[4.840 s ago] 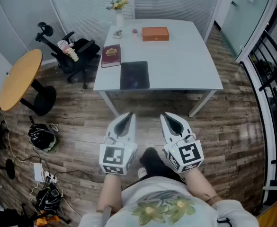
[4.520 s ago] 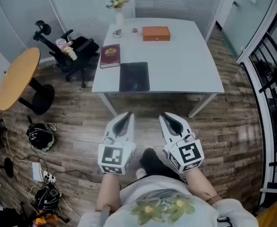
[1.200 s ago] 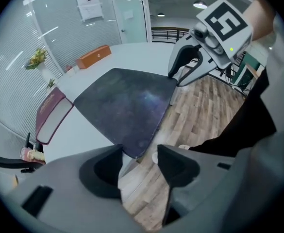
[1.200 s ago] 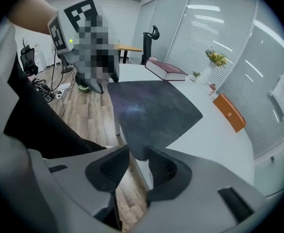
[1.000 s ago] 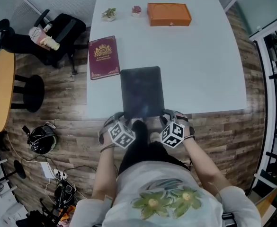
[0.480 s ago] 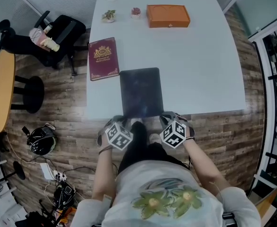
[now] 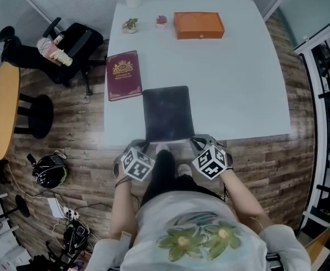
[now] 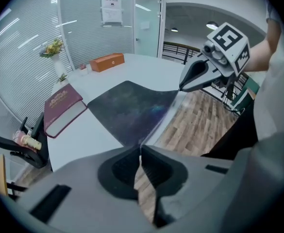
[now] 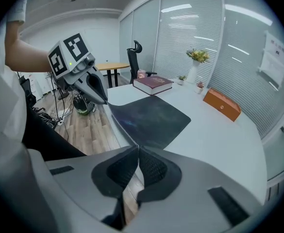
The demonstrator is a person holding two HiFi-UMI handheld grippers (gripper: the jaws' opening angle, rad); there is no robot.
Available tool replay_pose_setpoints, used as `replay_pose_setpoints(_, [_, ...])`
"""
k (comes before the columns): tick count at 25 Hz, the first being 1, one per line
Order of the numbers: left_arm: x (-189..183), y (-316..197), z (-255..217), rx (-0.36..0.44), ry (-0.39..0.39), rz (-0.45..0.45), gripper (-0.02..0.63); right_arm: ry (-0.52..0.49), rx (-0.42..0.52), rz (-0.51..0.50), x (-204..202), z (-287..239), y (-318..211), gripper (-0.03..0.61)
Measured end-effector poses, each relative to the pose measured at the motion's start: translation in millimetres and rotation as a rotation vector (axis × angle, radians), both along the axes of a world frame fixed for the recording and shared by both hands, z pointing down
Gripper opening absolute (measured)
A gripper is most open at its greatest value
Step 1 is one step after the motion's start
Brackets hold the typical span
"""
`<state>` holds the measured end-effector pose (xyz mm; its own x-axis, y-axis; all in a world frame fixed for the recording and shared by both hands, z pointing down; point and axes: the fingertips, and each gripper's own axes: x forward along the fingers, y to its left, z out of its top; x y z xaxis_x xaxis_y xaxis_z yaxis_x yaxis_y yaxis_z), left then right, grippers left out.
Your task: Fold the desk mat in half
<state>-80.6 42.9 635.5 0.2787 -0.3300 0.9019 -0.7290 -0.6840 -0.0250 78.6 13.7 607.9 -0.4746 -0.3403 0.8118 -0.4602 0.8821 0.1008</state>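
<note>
White rectangular worktop [image 7: 238,83] carries the dark rubbery rectangular desk mat [image 7: 166,114] just ahead of both claws: the left claw [image 7: 144,146] and right claw [image 7: 194,143], gaping a second ago, now pinch its near corners, so lifting into the fold can probably begin.
</note>
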Motion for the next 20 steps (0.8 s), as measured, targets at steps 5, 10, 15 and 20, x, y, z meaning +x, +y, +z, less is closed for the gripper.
replay_pose_setpoints(5, [-2.0, -11.6, -18.4, 0.029, 0.075, -0.069, 0.015, -0.018, 0.014, 0.009, -0.4, -12.2, -5.0, 0.023])
replay_pose_setpoints(10, [-4.6, -26.7, -35.0, 0.058, 0.116, -0.096, 0.015, -0.077, -0.001, 0.059, -1.0, -26.8, -16.6, 0.023])
replay_pose_setpoints(15, [-6.5, -40.5, -51.2, 0.088, 0.162, -0.107, 0.014, -0.157, -0.041, 0.139, -1.0, -40.9, -27.6, 0.023])
replay_pose_setpoints(20, [-6.0, -48.7, -61.5, 0.097, 0.2, -0.091, 0.014, -0.162, -0.038, 0.163, 1.9, -49.4, -30.4, 0.021])
